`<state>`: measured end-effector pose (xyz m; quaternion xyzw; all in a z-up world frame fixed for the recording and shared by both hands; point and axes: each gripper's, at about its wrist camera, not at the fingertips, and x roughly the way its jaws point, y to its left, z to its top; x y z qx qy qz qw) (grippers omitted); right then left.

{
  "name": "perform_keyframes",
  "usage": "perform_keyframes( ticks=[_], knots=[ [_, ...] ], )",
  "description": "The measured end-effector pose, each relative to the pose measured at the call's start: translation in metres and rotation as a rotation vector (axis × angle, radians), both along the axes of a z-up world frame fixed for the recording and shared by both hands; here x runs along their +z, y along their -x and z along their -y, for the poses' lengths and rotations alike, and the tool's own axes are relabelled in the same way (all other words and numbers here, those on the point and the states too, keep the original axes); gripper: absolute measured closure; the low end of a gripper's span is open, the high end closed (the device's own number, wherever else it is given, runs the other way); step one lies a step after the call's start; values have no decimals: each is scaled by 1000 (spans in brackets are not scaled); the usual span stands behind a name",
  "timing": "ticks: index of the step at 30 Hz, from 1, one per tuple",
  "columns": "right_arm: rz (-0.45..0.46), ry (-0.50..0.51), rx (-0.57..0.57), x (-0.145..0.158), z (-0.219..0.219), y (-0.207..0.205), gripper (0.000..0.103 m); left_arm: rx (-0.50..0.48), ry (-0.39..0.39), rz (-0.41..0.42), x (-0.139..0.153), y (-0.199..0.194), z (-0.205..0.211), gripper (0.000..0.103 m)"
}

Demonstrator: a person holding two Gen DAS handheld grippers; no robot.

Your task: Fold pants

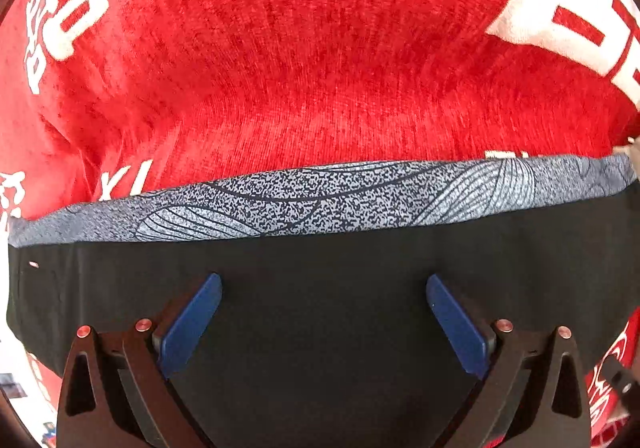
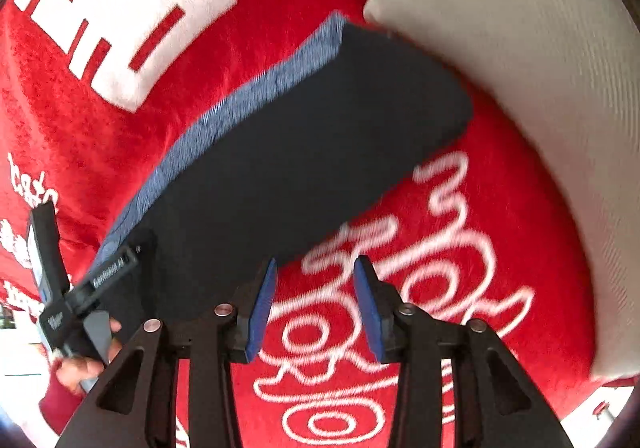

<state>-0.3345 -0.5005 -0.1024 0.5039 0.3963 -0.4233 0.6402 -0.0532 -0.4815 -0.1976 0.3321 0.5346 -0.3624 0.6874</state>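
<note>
The pants [image 1: 320, 288] lie folded flat on a red blanket: a black panel with a grey-blue patterned band [image 1: 320, 200] along the far edge. My left gripper [image 1: 324, 288] is open, its blue pads spread wide over the black fabric, holding nothing. In the right wrist view the folded pants [image 2: 304, 152] run diagonally from lower left to upper right. My right gripper [image 2: 315, 276] is open and empty, hovering just off the pants' near edge over the blanket. The left gripper tool [image 2: 80, 288] and the hand holding it show at the pants' left end.
The red blanket [image 1: 320, 48] with white lettering covers the surface. A pale grey-white cushion [image 2: 520, 88] lies at the right, touching the pants' far corner. The right wrist view is motion-blurred.
</note>
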Motion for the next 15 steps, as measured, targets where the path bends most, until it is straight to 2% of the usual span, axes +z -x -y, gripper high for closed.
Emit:
perform_keyframes(
  ticks=[3, 6, 9, 13, 15],
  knots=[
    [64, -38, -15, -8, -13, 7, 58, -52, -18, 19, 9, 8, 0, 0],
    [145, -33, -30, -6, -15, 13, 52, -63, -6, -6, 18, 19, -4, 0],
    [237, -48, -81, -13, -12, 23, 51, -69, 8, -29, 25, 31, -6, 0],
    [320, -28, -178, -14, -5, 41, 51, -88, -22, -41, 14, 59, -5, 0],
    [360, -14, -237, -17, -4, 51, 51, -63, 3, -39, 10, 66, -6, 0]
  ],
)
